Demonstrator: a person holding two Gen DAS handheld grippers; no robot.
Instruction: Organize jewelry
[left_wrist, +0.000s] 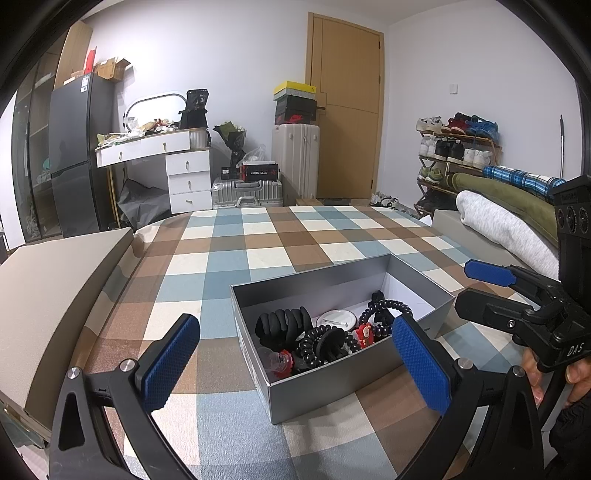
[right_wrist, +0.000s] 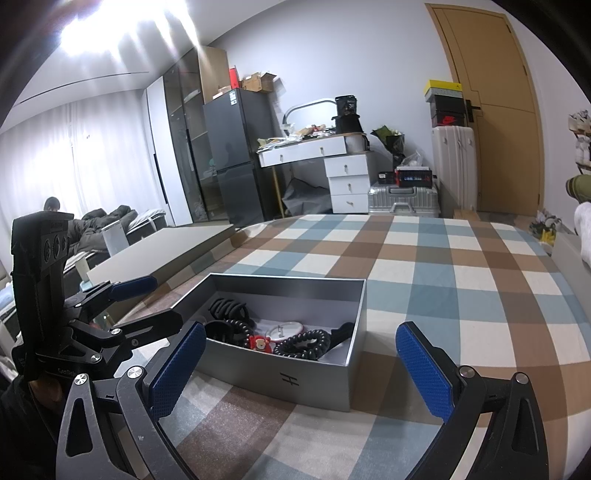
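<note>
A: Left wrist view: left hand-held gripper (left_wrist: 295, 363) gapes empty; right hand-held gripper (right_wrist: 301, 369) too.
B: Jewelry?
A: Heaped in grey box (left_wrist: 332, 387) on the checked surface (left_wrist: 229, 258), twelve o'clock. Black spiral band (left_wrist: 316, 345) looks light, springy; pinch one coil.

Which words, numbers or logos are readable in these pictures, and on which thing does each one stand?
"DAS": on the right tool's black body.
"H"-like logo: on the grey box's front wall.
"38", uncertain: on the black bag on the desk.
Swoosh logo: on the red and black shoebox.
Fridge label, left tool's lettering: too small or blurred.
</note>
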